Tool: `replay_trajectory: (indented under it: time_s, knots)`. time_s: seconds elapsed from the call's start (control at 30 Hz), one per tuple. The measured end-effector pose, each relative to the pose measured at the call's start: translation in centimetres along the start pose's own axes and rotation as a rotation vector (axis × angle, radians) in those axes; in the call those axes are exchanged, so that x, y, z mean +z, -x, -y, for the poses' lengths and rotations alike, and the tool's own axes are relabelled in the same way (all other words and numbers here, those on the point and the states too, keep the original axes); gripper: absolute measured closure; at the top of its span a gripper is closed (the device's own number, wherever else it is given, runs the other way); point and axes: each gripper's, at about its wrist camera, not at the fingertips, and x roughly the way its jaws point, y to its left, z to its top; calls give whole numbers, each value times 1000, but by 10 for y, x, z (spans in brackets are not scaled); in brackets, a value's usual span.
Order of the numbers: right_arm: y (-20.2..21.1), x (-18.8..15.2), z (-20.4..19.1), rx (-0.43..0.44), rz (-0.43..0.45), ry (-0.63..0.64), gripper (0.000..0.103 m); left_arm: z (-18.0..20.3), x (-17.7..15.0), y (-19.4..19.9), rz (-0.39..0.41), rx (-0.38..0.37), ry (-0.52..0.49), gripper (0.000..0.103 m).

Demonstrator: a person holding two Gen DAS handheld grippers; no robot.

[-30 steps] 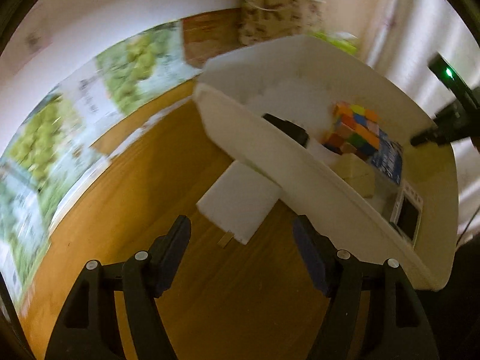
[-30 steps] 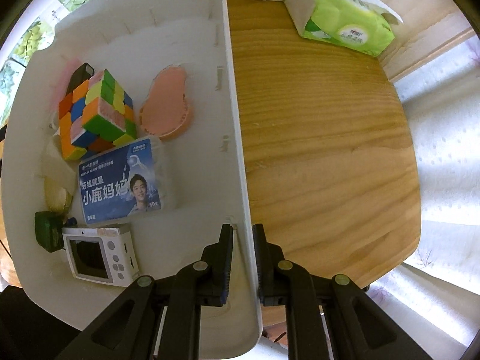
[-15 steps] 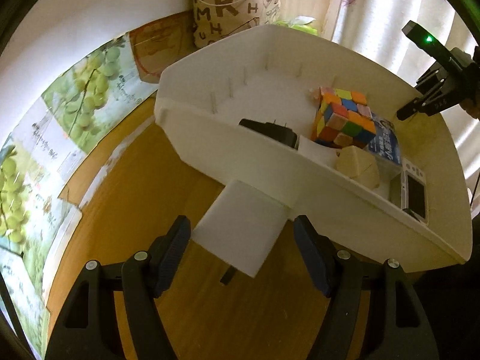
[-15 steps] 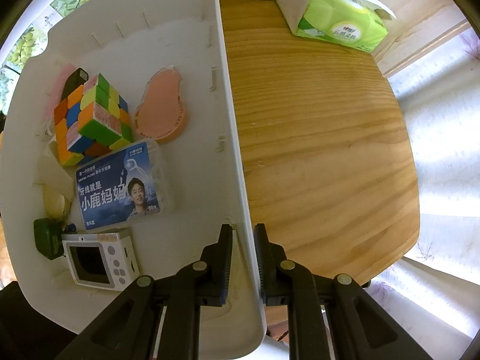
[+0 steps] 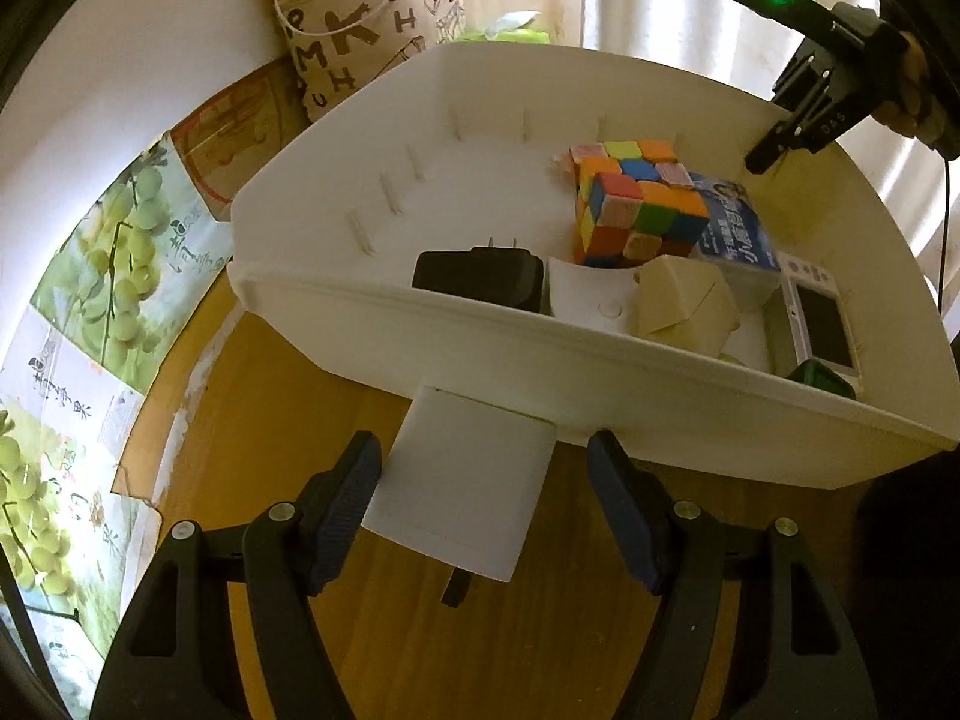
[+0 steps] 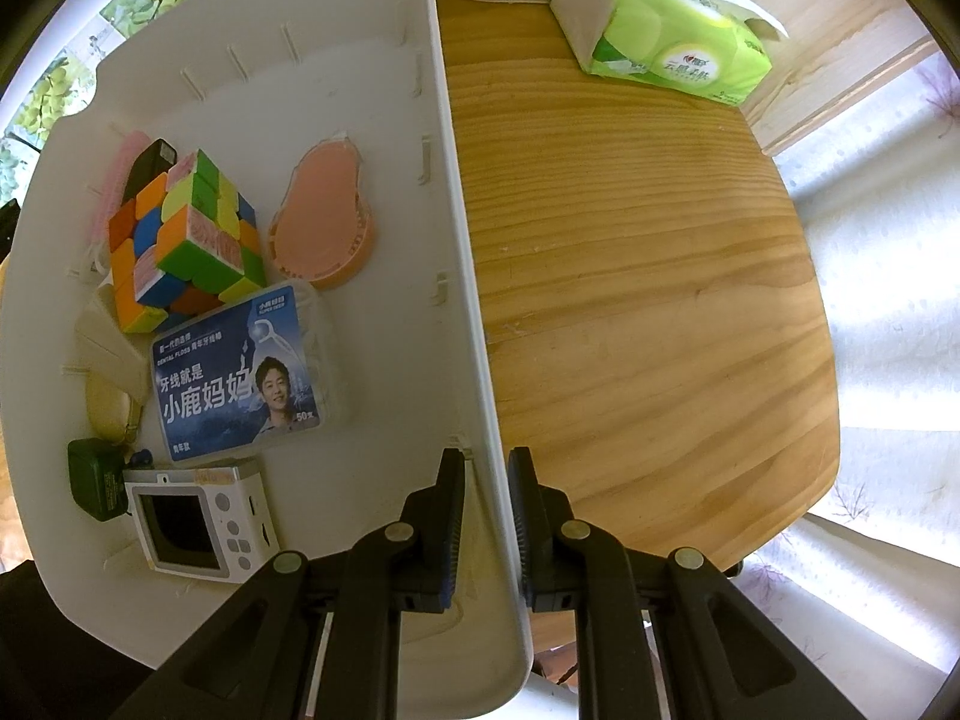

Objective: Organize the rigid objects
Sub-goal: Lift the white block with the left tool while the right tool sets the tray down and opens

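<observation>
Moved: left claw (image 5: 483, 504) closed in, released, straddling white box (image 5: 459, 483).
Done: Rubik's cube (image 6: 183, 240) in bin (image 6: 462, 276); right claw (image 6: 486, 516) grasping its wall.
Left: box.

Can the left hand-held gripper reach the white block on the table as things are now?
Probably yes. The left hand-held gripper is open with the white block between its fingers, nothing on top. The white bin touches only the block's far end.

Green tissue pack (image 6: 666, 30) on wooden table (image 6: 630, 300); lettered pouch (image 5: 372, 30) behind.

Left tongs (image 5: 483, 501) now straddle white block (image 5: 462, 486).
</observation>
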Motion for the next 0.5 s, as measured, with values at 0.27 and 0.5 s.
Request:
replay_trajectory:
  time_s: [0.27, 0.5]
  knots:
    - [0, 0, 1, 2, 3, 7, 87, 1, -2, 4, 9, 12, 3, 43]
    - [13, -4, 4, 27, 41, 19, 87, 18, -5, 12, -6, -7, 37, 96]
